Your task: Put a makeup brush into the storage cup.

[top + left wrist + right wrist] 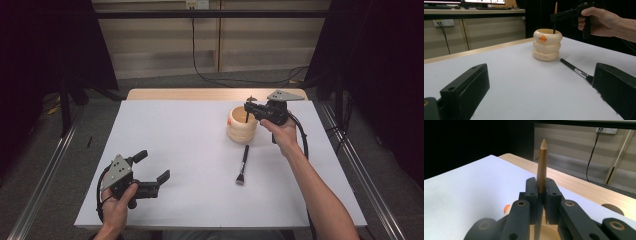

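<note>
While you've got that pencil-like stick (pixel 247 114) hanging over the cream ring-stacked holder (pixel 242 125), here's how it looks from the high view: your right gripper (pixel 255 109) is at the far right of the white table (pixel 180 150), right above the holder's mouth, with the stick's lower end dipping inside. A black makeup-type brush (pixel 243 165) lies flat on the table just near of the holder. Your left gripper (pixel 152 172) sits at the near left, jaws spread wide, nothing in them.

From the left gripper view, its two black jaws are well apart with bare table between. Farther off, the holder (pixel 547 45) with its orange duck face stands upright, the stick (pixel 554 18) goes down into it, and the brush (pixel 576 70) lies beside its base.

From the right gripper view, the jaws are clamped on the stick (pixel 541 167), gold upper part with a pale pointed tip sticking straight up.

What I'd worry about: you're pinching it mid-shaft, so if you let go while it's tilted, it could catch the rim and tip out. The holder also looks light, so bumping the rim with the jaws could shove or topple it. And watch the brush; a sliding holder would knock it.
</note>
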A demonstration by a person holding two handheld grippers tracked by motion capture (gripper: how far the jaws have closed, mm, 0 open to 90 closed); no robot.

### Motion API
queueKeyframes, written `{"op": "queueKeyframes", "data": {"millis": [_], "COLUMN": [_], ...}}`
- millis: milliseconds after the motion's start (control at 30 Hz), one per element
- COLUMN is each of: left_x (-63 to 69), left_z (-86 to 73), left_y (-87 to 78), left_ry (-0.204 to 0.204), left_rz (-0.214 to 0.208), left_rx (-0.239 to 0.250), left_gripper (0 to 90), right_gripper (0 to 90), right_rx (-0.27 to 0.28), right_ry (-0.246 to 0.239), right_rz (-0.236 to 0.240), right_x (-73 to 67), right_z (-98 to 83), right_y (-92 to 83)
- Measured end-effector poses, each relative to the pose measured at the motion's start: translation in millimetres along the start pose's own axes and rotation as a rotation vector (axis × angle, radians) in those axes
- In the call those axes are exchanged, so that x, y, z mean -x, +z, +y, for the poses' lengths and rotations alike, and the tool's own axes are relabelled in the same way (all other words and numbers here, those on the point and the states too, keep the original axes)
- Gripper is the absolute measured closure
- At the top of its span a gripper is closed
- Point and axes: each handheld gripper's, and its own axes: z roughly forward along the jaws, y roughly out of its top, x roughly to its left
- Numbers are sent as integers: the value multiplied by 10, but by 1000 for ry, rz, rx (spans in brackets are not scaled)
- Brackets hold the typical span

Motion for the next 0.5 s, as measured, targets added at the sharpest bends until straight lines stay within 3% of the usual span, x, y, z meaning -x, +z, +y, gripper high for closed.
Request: {"op": "queueKeyframes", "data": {"millis": [500], "left_x": [12], "left_z": [-9], "left_y": [8], "left_ry": [5], "left_rz": [-3], "left_rx": [-1], "left_gripper": [12], "right_gripper": [798], "right_rx": [-12], "right_ry": [-2], "right_rz": [3], "right_x": [-28], "right_z": [-110], "right_y": [38]}}
